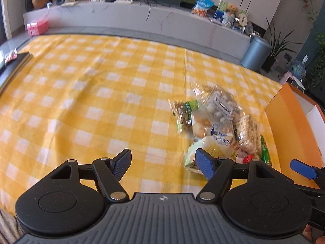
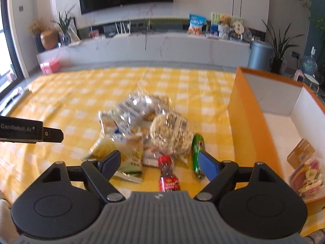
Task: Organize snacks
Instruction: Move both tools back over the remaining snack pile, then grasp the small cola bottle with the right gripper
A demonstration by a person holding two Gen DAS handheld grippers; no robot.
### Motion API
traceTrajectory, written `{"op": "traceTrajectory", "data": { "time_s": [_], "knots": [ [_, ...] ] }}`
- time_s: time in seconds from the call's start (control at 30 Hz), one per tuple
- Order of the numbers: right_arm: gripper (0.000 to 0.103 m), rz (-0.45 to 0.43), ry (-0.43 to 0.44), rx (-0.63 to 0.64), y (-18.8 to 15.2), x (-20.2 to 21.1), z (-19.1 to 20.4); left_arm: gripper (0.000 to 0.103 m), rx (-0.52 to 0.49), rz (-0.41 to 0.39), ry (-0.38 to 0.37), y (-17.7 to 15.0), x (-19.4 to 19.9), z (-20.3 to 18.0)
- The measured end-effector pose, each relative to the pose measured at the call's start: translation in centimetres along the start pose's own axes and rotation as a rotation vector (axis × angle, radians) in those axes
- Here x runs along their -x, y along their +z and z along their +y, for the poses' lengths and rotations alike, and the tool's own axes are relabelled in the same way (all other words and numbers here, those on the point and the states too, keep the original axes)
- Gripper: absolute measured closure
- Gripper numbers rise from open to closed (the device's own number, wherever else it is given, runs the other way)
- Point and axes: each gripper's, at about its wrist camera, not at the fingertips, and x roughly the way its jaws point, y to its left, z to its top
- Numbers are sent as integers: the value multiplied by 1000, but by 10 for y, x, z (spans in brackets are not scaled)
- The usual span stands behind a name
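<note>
Right tongs (image 2: 159, 163): wide open, empty, over red bottle (image 2: 168, 174)
Left tongs (image 1: 163, 163): wide open, empty
Snacks (image 2: 146, 126): piled on surface (image 1: 81, 93), beside box (image 2: 256, 126)
Box: holds two packets (image 2: 304, 170)

- A heap of snack packets (image 2: 146, 130) lies at the middle of the right wrist view on the yellow checked tabletop; in the left wrist view it sits at lower right (image 1: 219, 126).
- A clear bag of round oat cakes (image 2: 170, 136) lies on top, right of centre.
- A small bottle with a red cap and red label (image 2: 168, 172) lies on its side at the near edge of the heap.
- A green wrapped stick (image 2: 197, 154) lies just right of the bottle.
- An orange box (image 2: 243, 122), white inside, stands open at the right of the frame.
- A bag of dried fruit slices (image 2: 306, 179) rests inside the box, in its near corner.
</note>
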Motion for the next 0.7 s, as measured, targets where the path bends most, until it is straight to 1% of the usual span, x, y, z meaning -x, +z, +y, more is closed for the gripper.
{"op": "traceTrajectory", "data": {
  "time_s": [0.1, 0.17, 0.3, 0.4, 0.43, 0.6, 0.63, 0.67, 0.7],
  "knots": [
    [22, 52, -19, 10, -7, -16, 1, 18, -14, 45, -12, -2, -11, -1],
    [31, 84, -28, 18, -11, -25, 2, 18, -29, 60, -12, -4, -15, -4],
    [35, 128, -41, 31, -14, -34, 2, 19, -31, 92, -4, -6, -23, -6],
    [42, 158, -54, 46, -15, -39, 2, 19, -37, 108, -1, -8, -26, -7],
    [46, 172, -51, 41, -16, -42, 1, 19, -38, 110, -1, -8, -27, -7],
    [50, 227, -48, 25, -20, -53, -2, 19, -30, 115, 2, -8, -27, -6],
    [53, 239, -43, 25, -20, -55, -2, 19, -25, 116, 3, -7, -27, -5],
    [60, 255, -37, 28, -20, -58, -2, 19, -20, 116, 5, -7, -27, -4],
    [63, 271, -33, 30, -20, -60, -2, 19, -17, 116, 8, -7, -27, -3]
  ]
}}
